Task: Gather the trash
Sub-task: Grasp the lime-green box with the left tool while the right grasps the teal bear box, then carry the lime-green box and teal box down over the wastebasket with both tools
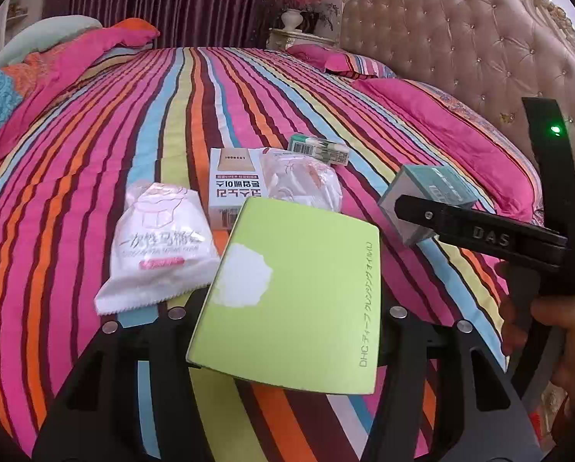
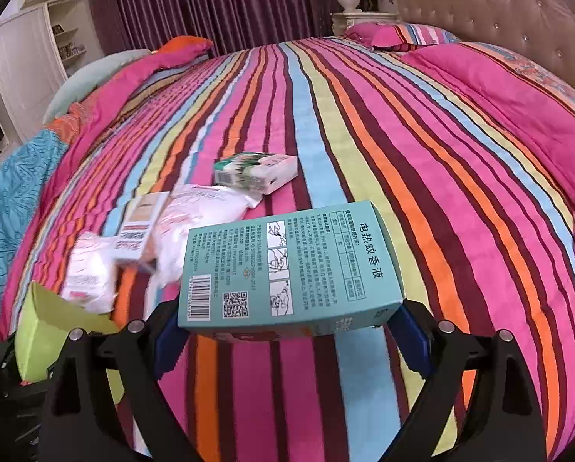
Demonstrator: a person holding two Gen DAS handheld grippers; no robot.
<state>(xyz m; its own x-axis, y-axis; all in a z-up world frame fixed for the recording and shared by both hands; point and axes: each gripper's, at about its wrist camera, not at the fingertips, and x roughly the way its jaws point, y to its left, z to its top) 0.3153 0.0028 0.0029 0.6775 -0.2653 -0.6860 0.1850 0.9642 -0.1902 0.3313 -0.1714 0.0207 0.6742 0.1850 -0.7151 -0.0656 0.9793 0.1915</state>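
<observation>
Clamped in my left gripper (image 1: pixel 287 315) is the lime-green box (image 1: pixel 299 300), while my right gripper (image 2: pixel 291 327) grasps the teal box (image 2: pixel 291 265) above the striped bedspread (image 2: pixel 364 134).

Litter cluster mid-bed blocks the near-left: white sachet (image 1: pixel 157 244), white carton (image 1: pixel 235 184), crumpled wrapper (image 1: pixel 300 183), small green box (image 1: pixel 318 149). Striped bedspread (image 2: pixel 422 177) lies bare right of them, up to pink pillows (image 2: pixel 518 107) by the headboard (image 1: pixel 480 38).
</observation>
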